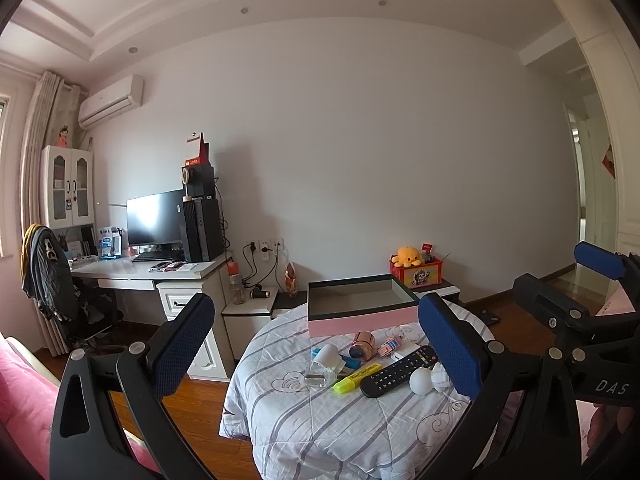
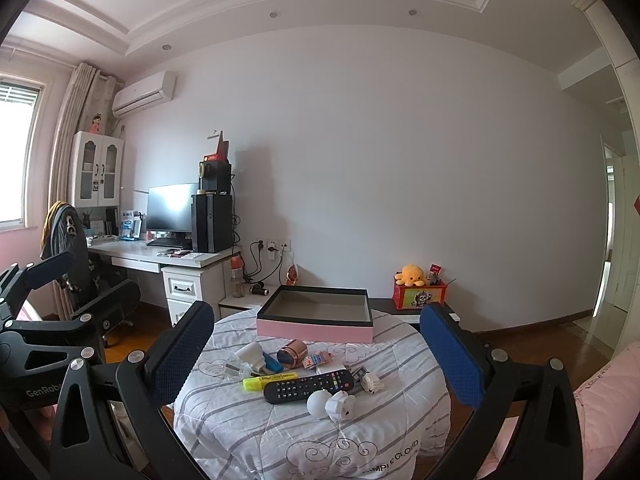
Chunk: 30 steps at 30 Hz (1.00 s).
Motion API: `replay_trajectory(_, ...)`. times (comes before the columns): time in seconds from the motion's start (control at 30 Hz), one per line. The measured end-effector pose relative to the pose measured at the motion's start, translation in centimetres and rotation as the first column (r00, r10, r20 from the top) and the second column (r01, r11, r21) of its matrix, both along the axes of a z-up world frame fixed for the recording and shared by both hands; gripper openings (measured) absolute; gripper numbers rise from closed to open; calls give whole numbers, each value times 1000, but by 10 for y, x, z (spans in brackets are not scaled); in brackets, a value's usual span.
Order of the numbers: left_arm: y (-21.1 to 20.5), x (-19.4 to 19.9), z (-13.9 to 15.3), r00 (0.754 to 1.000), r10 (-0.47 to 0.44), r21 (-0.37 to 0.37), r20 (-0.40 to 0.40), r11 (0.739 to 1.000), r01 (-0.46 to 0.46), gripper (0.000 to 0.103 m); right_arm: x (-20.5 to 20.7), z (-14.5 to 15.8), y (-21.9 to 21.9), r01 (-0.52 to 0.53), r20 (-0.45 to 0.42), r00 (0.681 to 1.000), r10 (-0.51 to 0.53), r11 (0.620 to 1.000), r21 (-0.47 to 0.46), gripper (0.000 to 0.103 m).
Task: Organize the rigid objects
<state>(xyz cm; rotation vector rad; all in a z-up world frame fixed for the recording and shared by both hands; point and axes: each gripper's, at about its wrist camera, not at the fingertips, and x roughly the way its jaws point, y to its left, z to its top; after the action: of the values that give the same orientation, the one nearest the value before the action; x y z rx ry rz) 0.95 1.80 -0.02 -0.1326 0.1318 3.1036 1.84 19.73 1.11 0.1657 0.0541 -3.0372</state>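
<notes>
A round table under a striped quilt [image 1: 320, 420] [image 2: 312, 432] holds a pink box with a dark open inside [image 1: 362, 304] [image 2: 316, 314] at its far edge. Before the box lie a black remote [image 1: 400, 370] [image 2: 310, 386], a yellow highlighter [image 1: 356, 378] [image 2: 268, 382], a white round toy [image 1: 422, 380] [image 2: 330, 402], a rose-gold cylinder [image 1: 362, 346] [image 2: 292, 352], a white cup [image 1: 326, 356] [image 2: 250, 352] and several smaller items. My left gripper [image 1: 320, 364] and right gripper [image 2: 316, 364] are both open and empty, held back from the table.
The right gripper's body shows at the right edge of the left view [image 1: 580, 312], and the left gripper's body at the left edge of the right view [image 2: 36, 320]. A desk with monitor [image 2: 168, 214], a chair [image 2: 76, 264], low white cabinets [image 1: 248, 312] and a red toy box [image 2: 420, 294] stand by the wall.
</notes>
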Motion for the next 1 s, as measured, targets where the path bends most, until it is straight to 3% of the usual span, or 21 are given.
replay_trajectory(0.43, -1, -1, 0, 1000, 2, -7, -4, 1000, -2, 103, -2, -3, 0, 8, 3, 1000, -8, 1000, 8, 103)
replay_trajectory(1.0, 21, -34, 15, 1000, 0, -27, -29, 1000, -1, 103, -26, 9, 12, 53, -6, 999, -52, 998, 25, 103)
